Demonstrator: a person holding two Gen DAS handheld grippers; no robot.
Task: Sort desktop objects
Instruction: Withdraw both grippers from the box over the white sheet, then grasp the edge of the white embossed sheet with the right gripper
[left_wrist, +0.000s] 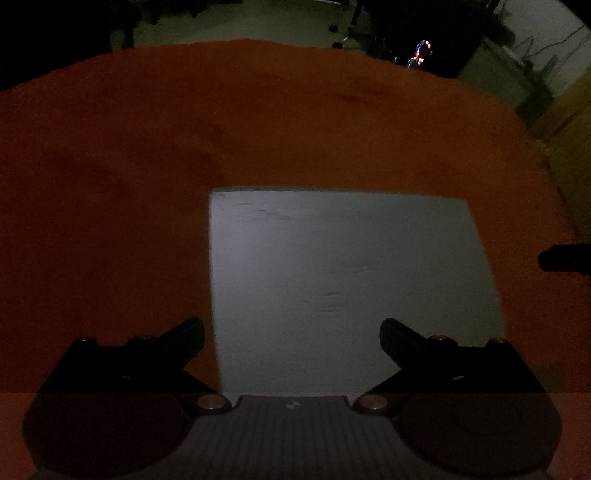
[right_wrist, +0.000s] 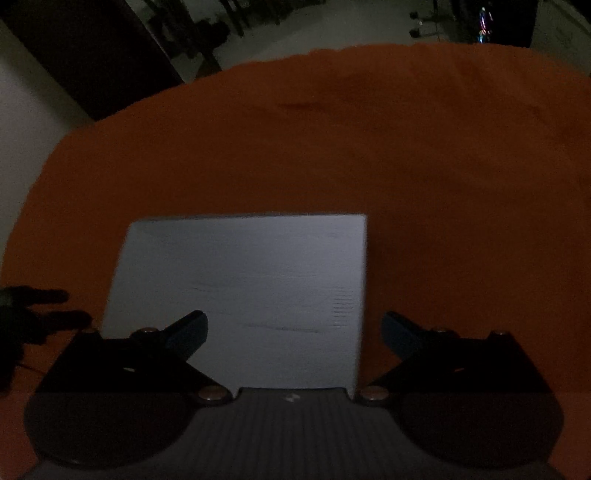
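Grey flat sheet (left_wrist: 351, 280): one, lying on the orange cover.
Orange cover (left_wrist: 147, 166): one, spread over the worktop.
Grippers: two, left gripper (left_wrist: 291, 332) and right gripper (right_wrist: 293, 326), each with two fingers set apart.
Other loose desktop objects on the cover: count could not be made in the dim light.

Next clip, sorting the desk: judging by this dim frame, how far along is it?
Either just starting or already finished; the frame cannot settle which. Done: nothing provable, since only a pale grey board lies flat on the orange cloth. In hand: nothing. The left hand-held gripper and right hand-held gripper both hover open over the board. Left: no loose items show; darkness may hide some.
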